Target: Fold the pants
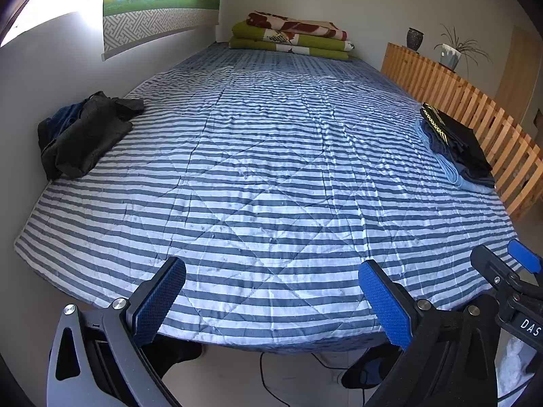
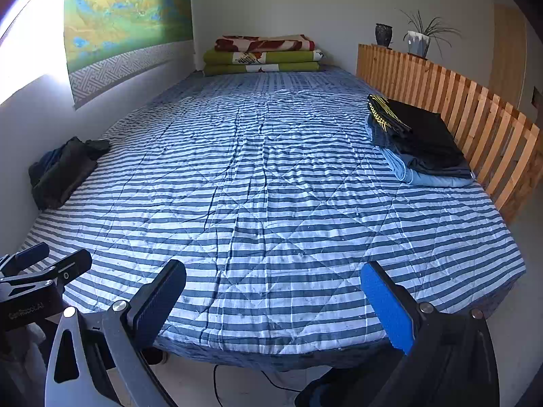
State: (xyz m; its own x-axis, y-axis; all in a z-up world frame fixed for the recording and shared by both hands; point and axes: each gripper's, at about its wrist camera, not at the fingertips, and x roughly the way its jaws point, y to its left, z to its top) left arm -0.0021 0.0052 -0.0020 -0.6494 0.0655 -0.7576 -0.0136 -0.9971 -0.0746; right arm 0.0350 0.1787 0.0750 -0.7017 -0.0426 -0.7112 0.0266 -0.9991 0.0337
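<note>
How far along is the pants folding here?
Done: a folded stack lies by the wooden rail. In hand: nothing; left gripper and right gripper hang open over the bedspread. Left: the crumpled dark pile by the wall.

White letters "DAS" stand on the black right gripper body (image 1: 522,318); the left gripper's faint print is unreadable.

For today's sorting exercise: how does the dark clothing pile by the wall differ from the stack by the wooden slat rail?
The dark clothing pile lies crumpled and loose; the stack is folded flat in layers. The pile looks all dark grey and navy; the stack shows black, dark blue and light blue, with yellow patterning on top. Both rest on the striped quilt, at opposite edges.
</note>
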